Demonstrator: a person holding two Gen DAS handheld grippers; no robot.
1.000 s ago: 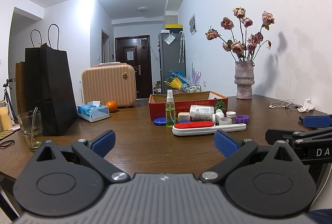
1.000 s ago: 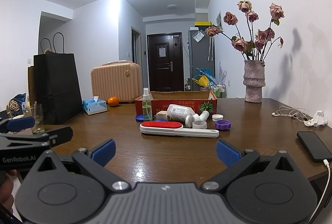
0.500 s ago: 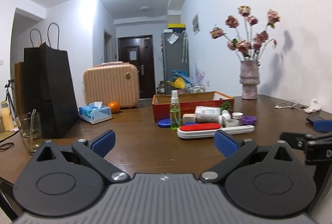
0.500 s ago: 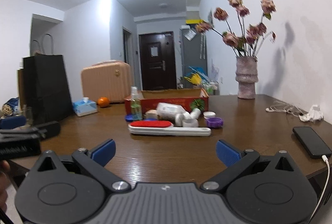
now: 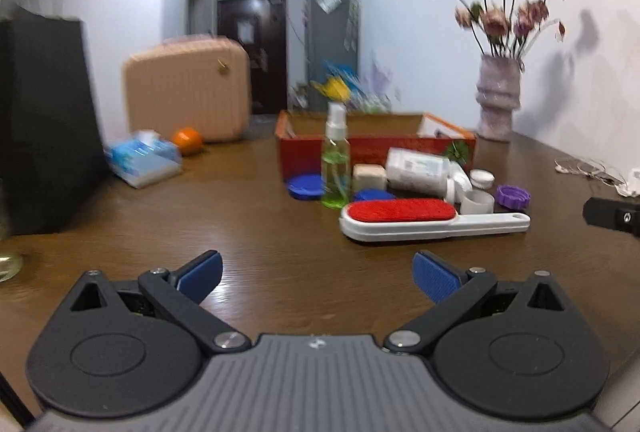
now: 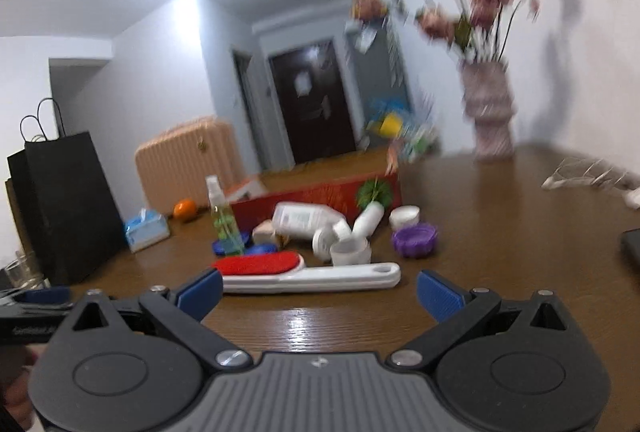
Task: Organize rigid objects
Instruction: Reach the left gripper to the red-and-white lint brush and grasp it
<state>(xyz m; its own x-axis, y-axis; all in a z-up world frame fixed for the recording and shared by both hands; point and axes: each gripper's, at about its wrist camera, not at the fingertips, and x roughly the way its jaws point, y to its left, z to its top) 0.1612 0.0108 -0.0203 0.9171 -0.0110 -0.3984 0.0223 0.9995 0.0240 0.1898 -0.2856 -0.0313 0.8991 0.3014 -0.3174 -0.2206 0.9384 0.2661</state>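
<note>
Both grippers, left gripper [image 5: 316,278] and right gripper [image 6: 319,292], hold jaws open and empty, facing the white red-padded plastic lint brush [image 6: 308,272] on the brown wooden counter [image 6: 500,244], probably first to grasp.

At the left edge of the frame stands a black paper bag [image 5: 44,120], with a tissue pack [image 5: 142,158] and an orange [image 5: 187,141] right of it. Behind them sits a peach suitcase [image 5: 186,88]. At upper right, 1 vase of dried roses [image 5: 498,98].

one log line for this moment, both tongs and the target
left tongs: open, empty | right tongs: open, empty, nearest lint brush | red box: behind clutter | nothing grasped
</note>
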